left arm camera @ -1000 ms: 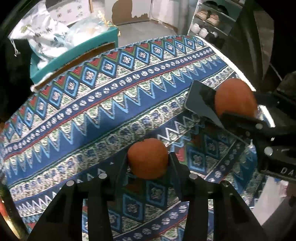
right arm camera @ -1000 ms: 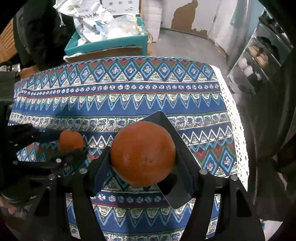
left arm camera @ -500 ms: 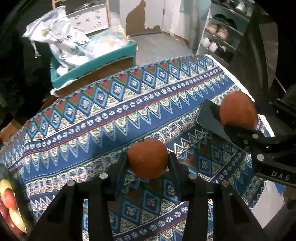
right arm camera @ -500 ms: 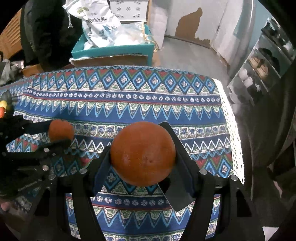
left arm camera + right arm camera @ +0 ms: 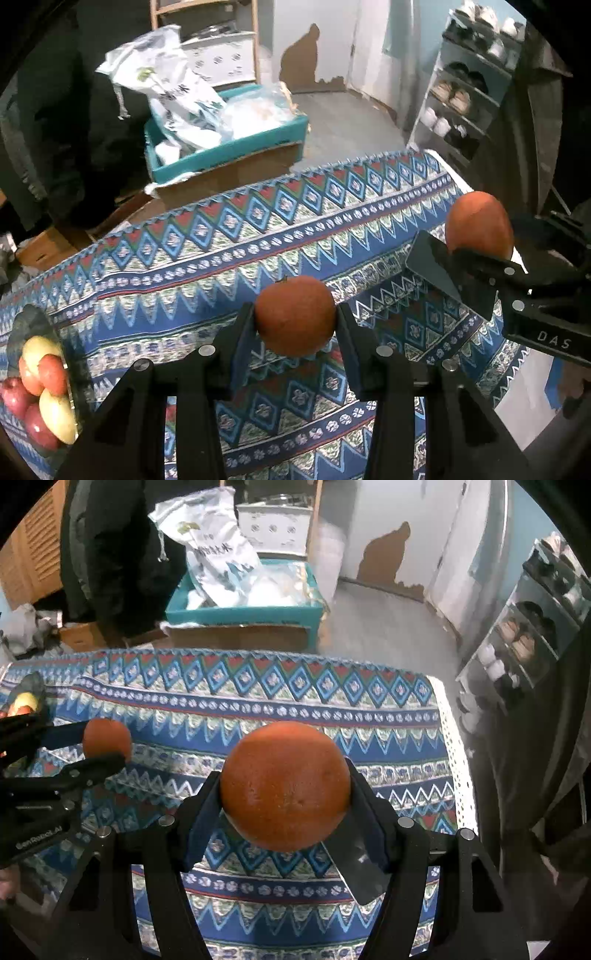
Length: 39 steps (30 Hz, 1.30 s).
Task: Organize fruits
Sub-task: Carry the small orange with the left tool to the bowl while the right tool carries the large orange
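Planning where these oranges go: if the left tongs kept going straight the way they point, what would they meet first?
The left tongs, shut on an orange, point across the patterned tablecloth. Nothing stands on it ahead. They look angled downward, so probably the cloth first; past its far edge sits the teal box. Depth is unclear.

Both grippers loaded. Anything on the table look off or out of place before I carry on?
One thing: a dark flat phone-like slab lies on the patterned tablecloth, below the right gripper and its orange. It isn't fruit. Nothing looks spilled or damaged.
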{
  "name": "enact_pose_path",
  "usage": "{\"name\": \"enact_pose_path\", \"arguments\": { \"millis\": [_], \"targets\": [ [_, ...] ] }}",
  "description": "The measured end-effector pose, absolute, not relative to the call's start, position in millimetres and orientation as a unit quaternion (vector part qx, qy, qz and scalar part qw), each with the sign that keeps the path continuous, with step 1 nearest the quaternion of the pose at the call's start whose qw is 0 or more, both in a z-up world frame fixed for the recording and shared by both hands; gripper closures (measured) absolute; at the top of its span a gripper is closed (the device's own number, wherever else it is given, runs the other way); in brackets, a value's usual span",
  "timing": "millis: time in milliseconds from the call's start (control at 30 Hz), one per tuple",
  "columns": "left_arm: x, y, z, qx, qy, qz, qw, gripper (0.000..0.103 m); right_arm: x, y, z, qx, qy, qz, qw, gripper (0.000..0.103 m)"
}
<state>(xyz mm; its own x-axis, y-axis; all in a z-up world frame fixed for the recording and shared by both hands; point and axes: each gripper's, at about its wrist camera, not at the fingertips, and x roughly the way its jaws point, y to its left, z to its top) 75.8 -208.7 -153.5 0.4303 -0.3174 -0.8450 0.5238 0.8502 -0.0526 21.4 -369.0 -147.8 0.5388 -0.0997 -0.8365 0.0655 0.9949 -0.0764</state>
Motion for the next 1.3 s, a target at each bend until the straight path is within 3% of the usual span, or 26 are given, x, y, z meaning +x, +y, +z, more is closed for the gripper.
{"name": "enact_pose_path", "arguments": {
  "millis": [633, 1300],
  "targets": [
    [59, -136, -92, 0.084, 0.418, -0.204, 0.881, 0.059, 25, -316, -97, -0.042, 0.431, -0.015, 0.901, 0.035],
    [54, -63, -73, 0.043, 0.404, -0.165, 0.899, 0.059, 50, -227, -77, -0.058, 0.413, 0.060, 0.907, 0.035]
  ]
}}
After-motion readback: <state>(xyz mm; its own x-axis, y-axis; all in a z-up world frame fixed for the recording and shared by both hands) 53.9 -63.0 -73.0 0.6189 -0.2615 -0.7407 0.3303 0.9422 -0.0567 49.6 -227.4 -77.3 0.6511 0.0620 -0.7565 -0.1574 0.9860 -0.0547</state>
